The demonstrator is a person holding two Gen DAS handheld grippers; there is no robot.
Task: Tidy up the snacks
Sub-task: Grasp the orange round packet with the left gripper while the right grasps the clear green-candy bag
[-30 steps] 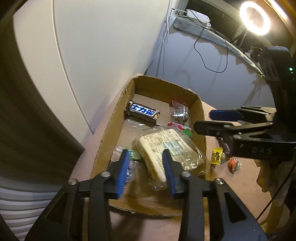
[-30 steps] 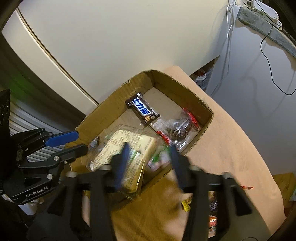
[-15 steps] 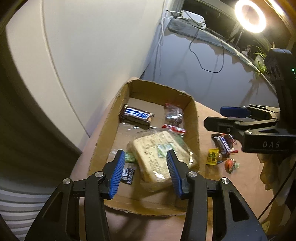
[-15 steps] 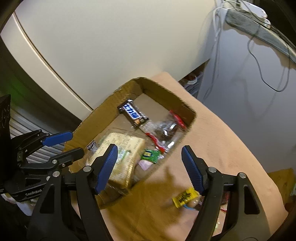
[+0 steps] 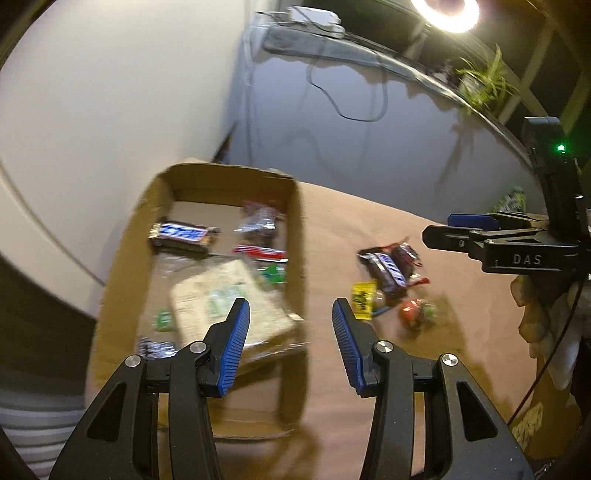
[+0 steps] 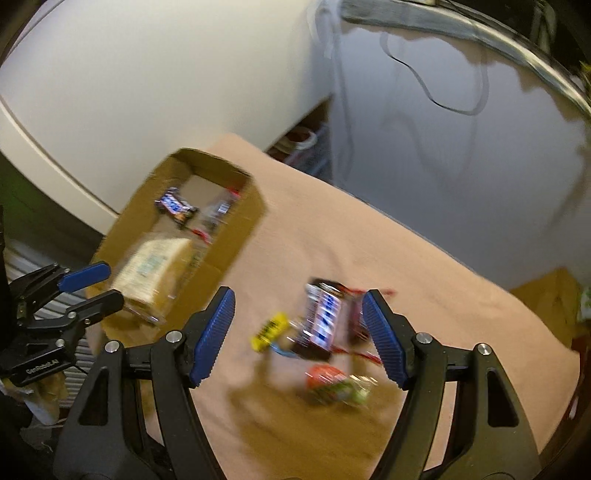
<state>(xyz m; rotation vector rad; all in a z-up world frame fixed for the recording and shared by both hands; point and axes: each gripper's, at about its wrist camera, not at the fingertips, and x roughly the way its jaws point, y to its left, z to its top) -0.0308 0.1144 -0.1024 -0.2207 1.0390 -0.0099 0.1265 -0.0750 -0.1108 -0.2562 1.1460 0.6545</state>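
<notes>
The loose snacks lie in a small cluster on the table (image 6: 424,258), out to the right of the cardboard box (image 5: 295,236): a dark chocolate bar (image 6: 323,317) with blue and white print, a yellow packet (image 6: 269,331) just beside it, and a red and green candy (image 6: 334,384) nearer to me. My right gripper (image 6: 297,338) hangs above that cluster with its jaws wide apart, having just been opening, and nothing sits between the pads; the bar shows in the gap below them. My left gripper (image 5: 286,347) has also just been opening and stands apart and empty over the box's right wall. Inside the box lie a second chocolate bar (image 5: 183,234), a large pale packet (image 5: 225,302) in clear wrap and a few small wrapped sweets, blurred. A ring light (image 5: 445,13) glows beyond the table.
</notes>
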